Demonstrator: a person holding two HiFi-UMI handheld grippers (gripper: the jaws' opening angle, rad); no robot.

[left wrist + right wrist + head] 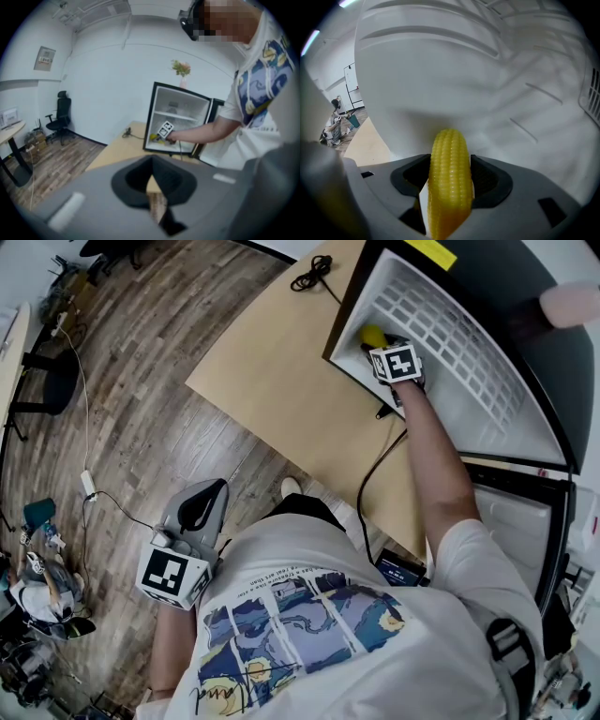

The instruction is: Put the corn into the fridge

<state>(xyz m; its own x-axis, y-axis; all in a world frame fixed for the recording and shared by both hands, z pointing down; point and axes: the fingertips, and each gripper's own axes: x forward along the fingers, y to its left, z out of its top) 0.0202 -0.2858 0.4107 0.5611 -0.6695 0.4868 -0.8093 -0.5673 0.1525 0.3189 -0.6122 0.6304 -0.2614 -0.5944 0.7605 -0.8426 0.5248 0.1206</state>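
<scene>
A yellow corn cob stands upright between the jaws of my right gripper, which is shut on it. That gripper reaches into the open fridge, and the corn sits just inside the white interior, near its left wall, over the wire shelf. White fridge walls fill the right gripper view. My left gripper hangs low at my left side over the wood floor, far from the fridge. Its jaws are shut with nothing in them. The left gripper view shows the fridge and the corn from afar.
The fridge stands on a light wooden table, with a coiled black cable at its far edge. The open fridge door is at my right. A black cord trails from the right gripper. An office chair stands at the far left.
</scene>
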